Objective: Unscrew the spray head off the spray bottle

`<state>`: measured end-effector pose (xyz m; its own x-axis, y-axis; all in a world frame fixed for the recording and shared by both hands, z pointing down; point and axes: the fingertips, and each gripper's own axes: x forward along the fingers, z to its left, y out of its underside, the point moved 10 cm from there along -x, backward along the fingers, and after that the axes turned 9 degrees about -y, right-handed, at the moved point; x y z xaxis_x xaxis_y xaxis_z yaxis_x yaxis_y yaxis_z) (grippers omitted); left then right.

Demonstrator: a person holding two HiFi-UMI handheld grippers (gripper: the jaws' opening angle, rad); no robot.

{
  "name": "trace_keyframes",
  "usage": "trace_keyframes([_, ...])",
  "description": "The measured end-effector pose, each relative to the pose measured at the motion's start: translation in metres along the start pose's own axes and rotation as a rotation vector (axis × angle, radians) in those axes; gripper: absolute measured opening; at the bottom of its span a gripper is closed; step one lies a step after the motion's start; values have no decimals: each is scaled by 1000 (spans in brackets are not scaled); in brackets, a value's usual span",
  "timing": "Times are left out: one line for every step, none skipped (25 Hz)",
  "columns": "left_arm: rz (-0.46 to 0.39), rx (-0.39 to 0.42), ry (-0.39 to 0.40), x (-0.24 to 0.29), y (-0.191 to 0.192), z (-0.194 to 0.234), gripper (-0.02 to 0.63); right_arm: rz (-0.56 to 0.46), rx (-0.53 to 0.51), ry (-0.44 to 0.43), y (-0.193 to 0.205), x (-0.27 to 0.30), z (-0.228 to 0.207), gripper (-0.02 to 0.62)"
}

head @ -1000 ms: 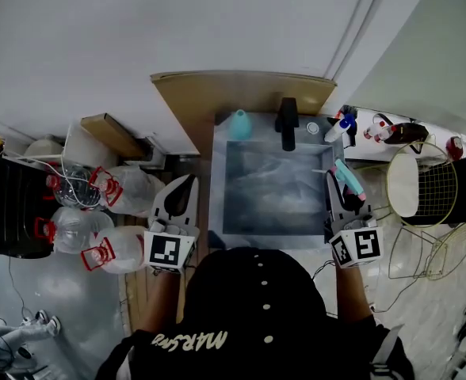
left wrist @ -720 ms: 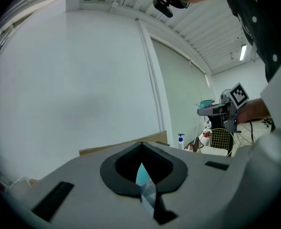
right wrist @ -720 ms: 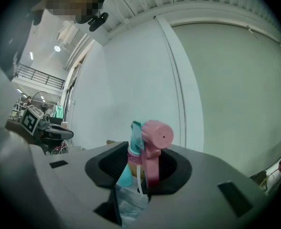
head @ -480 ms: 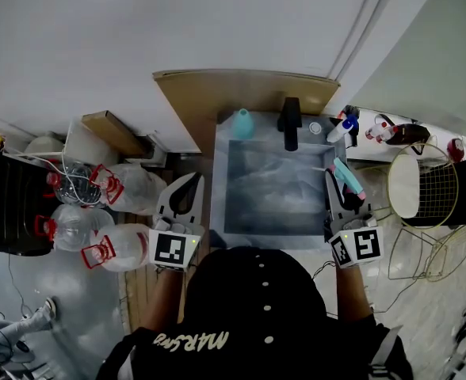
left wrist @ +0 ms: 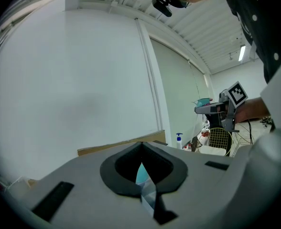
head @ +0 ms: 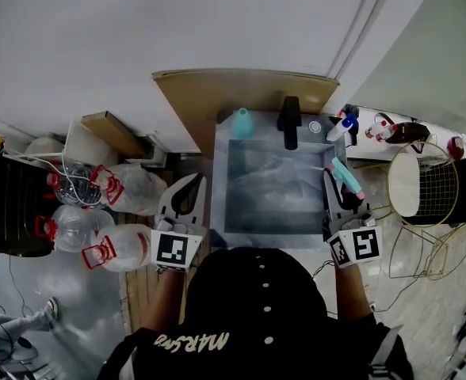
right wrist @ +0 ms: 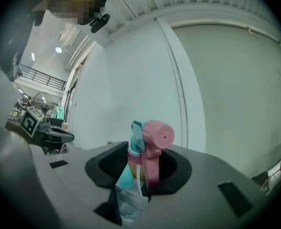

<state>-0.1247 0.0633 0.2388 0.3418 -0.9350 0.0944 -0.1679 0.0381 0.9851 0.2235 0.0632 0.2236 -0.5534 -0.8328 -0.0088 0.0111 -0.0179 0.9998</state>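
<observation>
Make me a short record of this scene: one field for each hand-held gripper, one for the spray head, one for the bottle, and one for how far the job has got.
Left hand-held gripper: shut, empty, left of the grey metal sink
Right hand-held gripper: shut on the pink and teal plastic spray head, at the sink's right rim
Spray head: apart from the bottle, with its thin tube hanging below it
Teal plastic bottle: upright on the sink's back rim, left of the black faucet, with no head on it
Job: head already off

- Plain white wall (head: 177, 22) fills the far side.
- A wooden tabletop (head: 193, 101) borders a grey sink (head: 265, 200) (black faucet (head: 291, 123) at its back).
- 1 gold wire chair (head: 414, 184) stands at the right.
- Clear jugs (head: 134, 190) with red handles crowd the grey floor (head: 59, 307) at the left.
</observation>
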Motion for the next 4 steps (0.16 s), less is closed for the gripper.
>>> trace_keyframes([-1,1,0,0,0,0,25,-1,-1,-1,0,0,0,149])
trace_keyframes([0,3,0,0,1,0,25,-2,-2,-1,0,0,0,149])
trace_keyframes([1,4,1,0,1,-1,25,-2,-3,-2,0,0,-1,149])
trace_keyframes([2,4,1,0,2,-1,25,-2,-4,-3,0,0,-1,149])
